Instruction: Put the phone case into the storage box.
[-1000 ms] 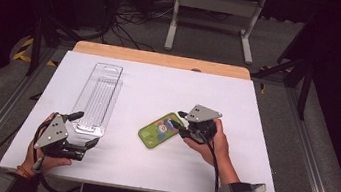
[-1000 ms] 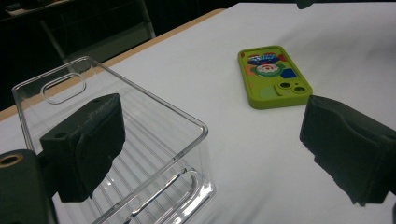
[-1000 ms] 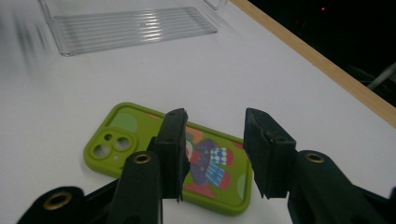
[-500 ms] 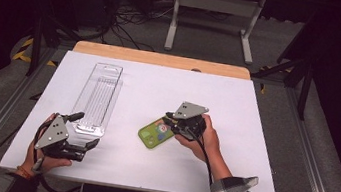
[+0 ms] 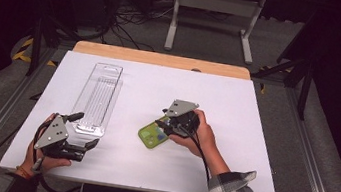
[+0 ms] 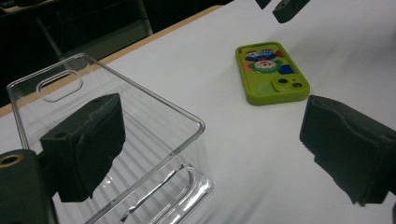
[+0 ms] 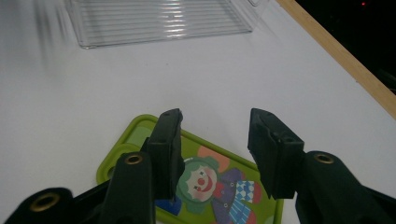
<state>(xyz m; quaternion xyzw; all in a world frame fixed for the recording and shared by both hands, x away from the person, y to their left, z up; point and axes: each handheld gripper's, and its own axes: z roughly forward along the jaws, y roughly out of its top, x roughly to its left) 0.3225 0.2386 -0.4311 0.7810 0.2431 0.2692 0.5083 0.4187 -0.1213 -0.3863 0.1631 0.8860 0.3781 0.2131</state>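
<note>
A lime-green phone case [image 5: 152,135] with a clown picture lies flat on the white table [image 5: 238,100], right of a long clear plastic tray [image 5: 100,97]. My right gripper [image 5: 162,123] hovers over the case's right end, open, its jaws spread above the clown picture [image 7: 210,186] without gripping it. My left gripper [image 5: 85,130] stands open near the table's front left, at the tray's near end. In the left gripper view the tray's near corner [image 6: 140,154] lies between the wide-spread jaws, and the case [image 6: 272,72] lies farther off.
The table's wooden far edge [image 5: 163,58] runs along the back. Beyond it stand a white metal frame [image 5: 210,11] and cables on the dark floor. Bare white surface lies right of the case and behind it.
My right gripper has slid left, from beside the case's right edge to over the case. The left gripper and tray have stayed put.
</note>
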